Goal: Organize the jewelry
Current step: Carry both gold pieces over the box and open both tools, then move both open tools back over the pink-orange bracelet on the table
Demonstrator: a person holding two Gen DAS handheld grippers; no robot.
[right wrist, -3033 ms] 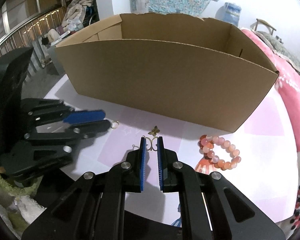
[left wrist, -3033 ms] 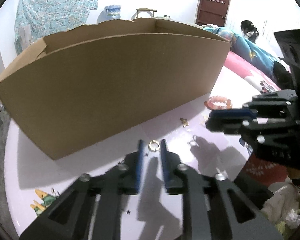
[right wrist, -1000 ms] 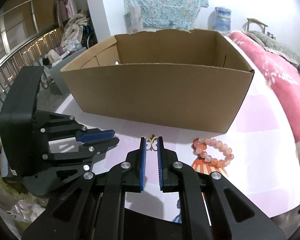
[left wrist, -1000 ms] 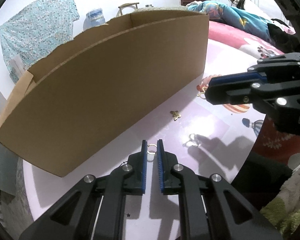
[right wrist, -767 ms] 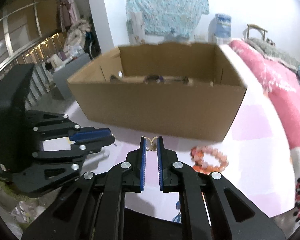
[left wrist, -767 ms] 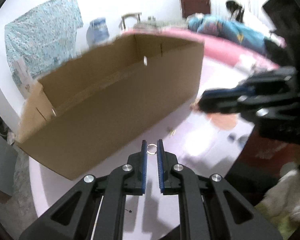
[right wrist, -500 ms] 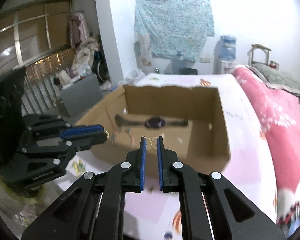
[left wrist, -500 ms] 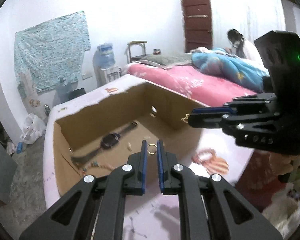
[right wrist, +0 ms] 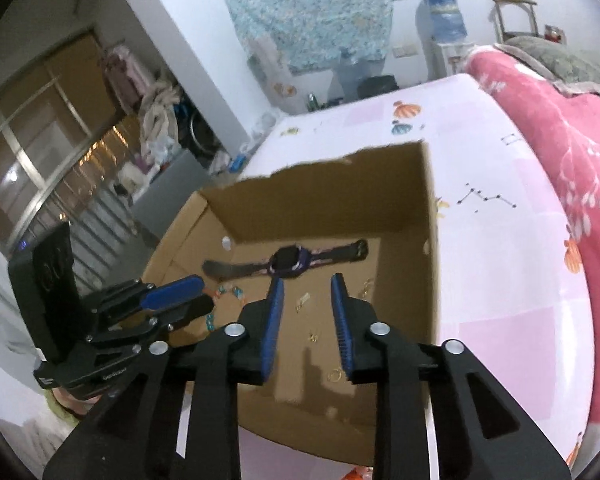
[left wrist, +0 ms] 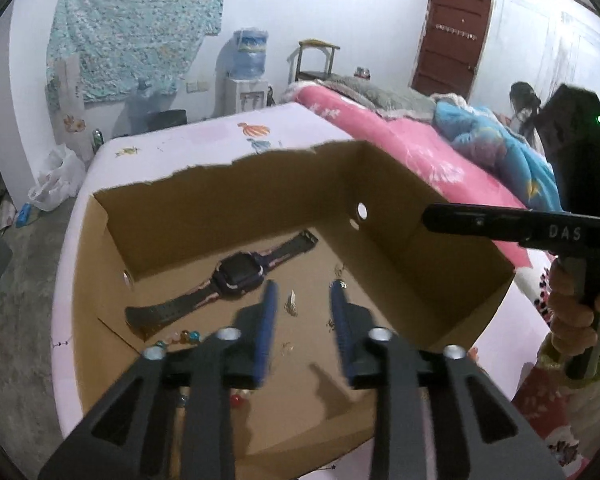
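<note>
An open cardboard box [left wrist: 228, 168] [right wrist: 340, 160] stands on the table, and both grippers hang over it, pointing down into it. On its floor lie a dark watch [left wrist: 240, 280] [right wrist: 288, 258], coloured beads [left wrist: 188, 335] [right wrist: 228, 290] and small gold pieces. My left gripper [left wrist: 303, 300] has its jaws opening; a small gold piece [left wrist: 292, 304] shows in the gap, free of the pads. My right gripper [right wrist: 307, 300] also has its jaws opening, with a gold charm [right wrist: 303, 299] seen between them, untouched. A gold ring [right wrist: 335, 376] lies on the box floor near the right fingertip.
The box sits on a pale pink printed tablecloth [right wrist: 500, 240]. A bed with a pink cover [left wrist: 420, 152] runs along the right side. A person [left wrist: 524, 100] sits at the far right by a door. A water dispenser [left wrist: 250, 76] stands at the back wall.
Both grippers rose from the table in front of the box to above its open top. Their jaws, shut on a ring and a charm before, have parted and the pieces are free.
</note>
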